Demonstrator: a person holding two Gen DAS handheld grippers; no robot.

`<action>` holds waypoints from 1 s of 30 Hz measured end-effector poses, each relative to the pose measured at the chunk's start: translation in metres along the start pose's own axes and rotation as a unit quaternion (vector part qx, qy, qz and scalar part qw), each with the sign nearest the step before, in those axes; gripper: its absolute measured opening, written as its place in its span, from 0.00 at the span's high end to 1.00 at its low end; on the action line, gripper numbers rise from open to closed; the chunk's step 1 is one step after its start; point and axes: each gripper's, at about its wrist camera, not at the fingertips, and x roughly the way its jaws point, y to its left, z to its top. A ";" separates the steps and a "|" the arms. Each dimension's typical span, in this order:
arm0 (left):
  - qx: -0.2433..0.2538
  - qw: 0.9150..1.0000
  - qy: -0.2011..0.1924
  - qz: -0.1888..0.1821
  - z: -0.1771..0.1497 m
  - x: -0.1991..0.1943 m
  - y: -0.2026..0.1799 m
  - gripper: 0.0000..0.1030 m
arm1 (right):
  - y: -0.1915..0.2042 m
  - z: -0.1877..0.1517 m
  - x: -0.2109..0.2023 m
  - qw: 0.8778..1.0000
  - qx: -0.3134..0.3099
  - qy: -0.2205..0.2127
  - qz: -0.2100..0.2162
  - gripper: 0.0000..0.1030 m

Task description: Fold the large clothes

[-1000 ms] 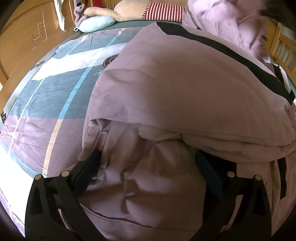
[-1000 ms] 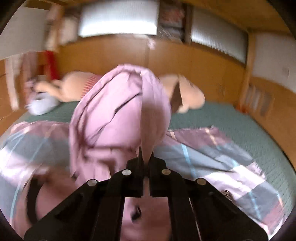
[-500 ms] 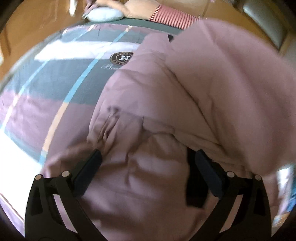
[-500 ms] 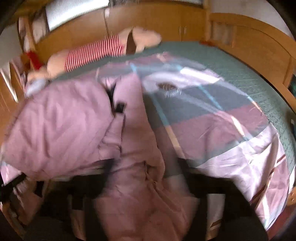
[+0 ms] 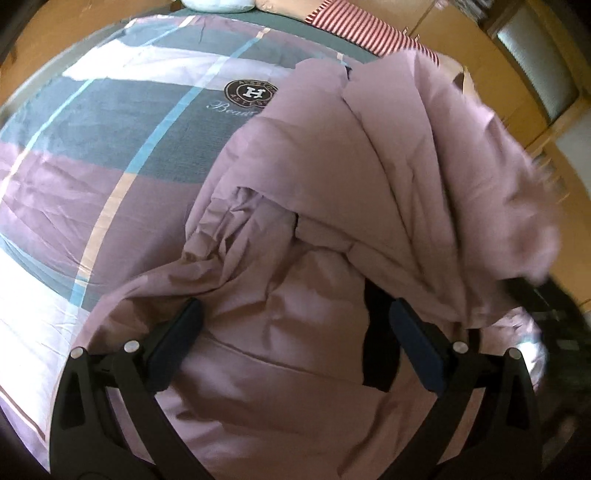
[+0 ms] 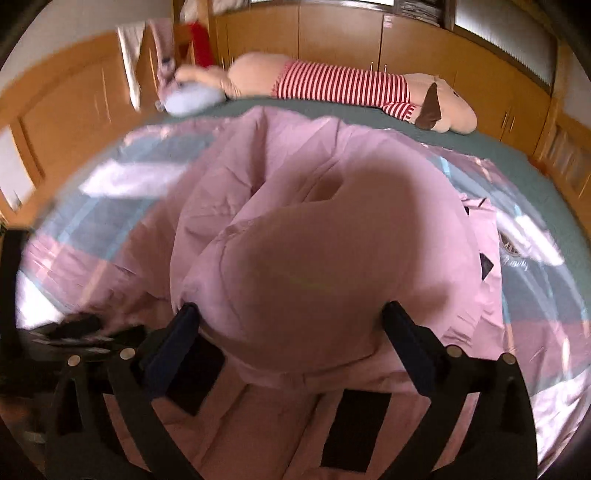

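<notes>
A large mauve padded garment with black trim lies bunched on the bed, one half folded over the other. My left gripper is open, its jaws wide apart over the garment's near end, holding nothing. My right gripper is also open, its jaws spread on either side of a puffed fold of the same garment. A black patch of the garment lies under the right gripper. The other gripper shows blurred at the right edge of the left wrist view.
The bed carries a plaid cover in purple, grey and white with a round logo. A long plush dog in a red-striped shirt and a pale blue pillow lie at the far side. Wooden cabinets surround the bed.
My right gripper, shut on the lifted garment a second ago, has opened and the fabric has dropped into a fold on the bed. My left gripper stayed open and shifted slightly.
</notes>
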 end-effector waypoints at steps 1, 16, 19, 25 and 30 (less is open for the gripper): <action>-0.006 1.000 0.000 -0.006 0.001 -0.002 0.002 0.02 | 0.001 -0.001 0.003 1.000 -0.001 0.009 0.007 0.30; 0.068 0.995 -0.077 -0.015 -0.007 -0.034 -0.036 0.02 | 0.023 -0.092 -0.023 0.991 -0.090 0.080 0.057 0.86; 0.088 0.995 -0.044 -0.025 -0.014 -0.017 -0.047 0.02 | 0.010 -0.099 -0.025 0.992 -0.048 0.084 0.079 0.85; 0.106 0.994 -0.001 0.008 -0.019 0.011 -0.054 0.02 | -0.002 -0.115 -0.040 0.985 -0.038 0.119 0.119 0.11; 0.095 0.995 -0.005 0.005 -0.017 0.003 -0.050 0.02 | -0.031 -0.120 -0.078 0.992 -0.032 0.065 0.101 0.12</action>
